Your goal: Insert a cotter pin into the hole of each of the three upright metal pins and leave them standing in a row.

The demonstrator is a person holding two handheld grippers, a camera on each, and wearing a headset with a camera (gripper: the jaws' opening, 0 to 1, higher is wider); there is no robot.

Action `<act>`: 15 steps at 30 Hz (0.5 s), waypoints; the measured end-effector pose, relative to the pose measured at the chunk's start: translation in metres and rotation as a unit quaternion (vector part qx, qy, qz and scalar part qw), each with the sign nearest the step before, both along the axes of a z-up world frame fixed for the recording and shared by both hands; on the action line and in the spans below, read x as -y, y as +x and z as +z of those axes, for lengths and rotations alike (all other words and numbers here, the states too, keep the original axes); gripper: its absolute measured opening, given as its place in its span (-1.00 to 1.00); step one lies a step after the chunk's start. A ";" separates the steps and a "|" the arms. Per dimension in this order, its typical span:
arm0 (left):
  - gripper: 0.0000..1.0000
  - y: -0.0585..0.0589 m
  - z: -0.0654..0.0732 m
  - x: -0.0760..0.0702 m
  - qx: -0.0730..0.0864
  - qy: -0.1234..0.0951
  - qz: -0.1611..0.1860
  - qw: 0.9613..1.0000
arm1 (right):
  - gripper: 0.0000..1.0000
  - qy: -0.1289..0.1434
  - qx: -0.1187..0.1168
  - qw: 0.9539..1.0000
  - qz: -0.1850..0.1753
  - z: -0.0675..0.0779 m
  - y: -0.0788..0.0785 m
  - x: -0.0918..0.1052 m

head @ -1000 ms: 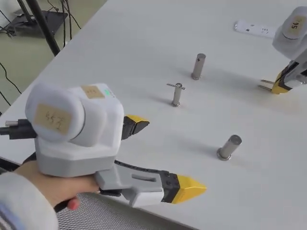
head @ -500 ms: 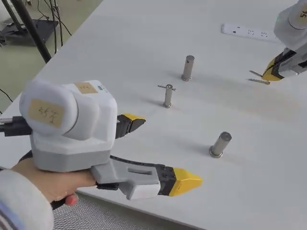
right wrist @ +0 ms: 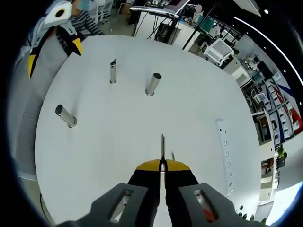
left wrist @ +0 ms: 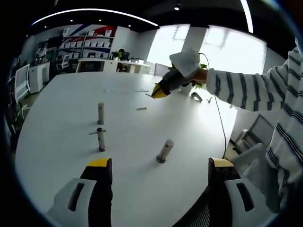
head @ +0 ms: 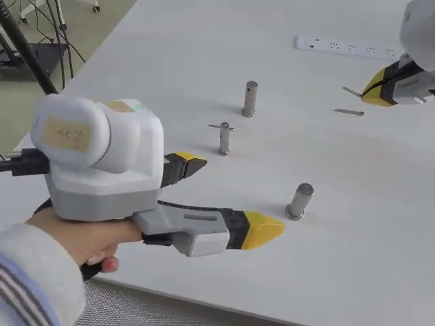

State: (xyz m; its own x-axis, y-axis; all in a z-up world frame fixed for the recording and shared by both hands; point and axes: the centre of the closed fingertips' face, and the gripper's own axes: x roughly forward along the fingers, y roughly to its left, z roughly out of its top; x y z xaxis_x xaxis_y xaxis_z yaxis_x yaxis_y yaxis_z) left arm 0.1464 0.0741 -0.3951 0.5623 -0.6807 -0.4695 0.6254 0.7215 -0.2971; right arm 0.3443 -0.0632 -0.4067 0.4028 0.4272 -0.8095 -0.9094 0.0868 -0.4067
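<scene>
A wide white table (head: pixel 170 61) lies in front of you, with a power strip (head: pixel 346 47) near its far side. Three metal pins stand on it: the far metal pin (head: pixel 250 98), the middle metal pin (head: pixel 224 138) near it, and the near metal pin (head: pixel 299 201) further off. The middle one carries an inserted cotter pin (head: pixel 221 126) crosswise through its top. Your right gripper (right wrist: pixel 162 165) has its fingers clenched on a cotter pin (right wrist: pixel 162 146), which sticks straight out past the tips, well apart from the metal pins. A loose cotter pin (head: pixel 349 112) lies on the table near those tips. Your left gripper (head: pixel 231 195) hovers at the near edge, fingers released and spread wide, with the near metal pin ahead of the gap between them.
</scene>
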 end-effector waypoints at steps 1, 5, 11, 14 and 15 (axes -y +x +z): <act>0.62 0.002 0.001 0.002 0.001 -0.002 -0.001 1.000 | -1.00 0.008 0.004 1.000 0.002 0.002 -0.003 -0.003; 0.58 0.010 0.006 0.008 0.003 -0.011 -0.003 1.000 | -1.00 0.033 0.025 0.999 0.011 0.014 -0.021 -0.012; 0.48 0.020 0.011 0.015 0.000 -0.027 -0.001 1.000 | -1.00 0.048 0.055 0.997 0.017 0.021 -0.040 -0.016; 0.43 0.026 0.014 0.019 0.001 -0.031 -0.003 1.000 | -1.00 0.033 0.081 0.996 0.027 0.021 -0.048 -0.014; 0.42 0.028 0.015 0.020 0.001 -0.031 -0.004 1.000 | -1.00 0.028 0.088 0.995 0.031 0.021 -0.051 -0.013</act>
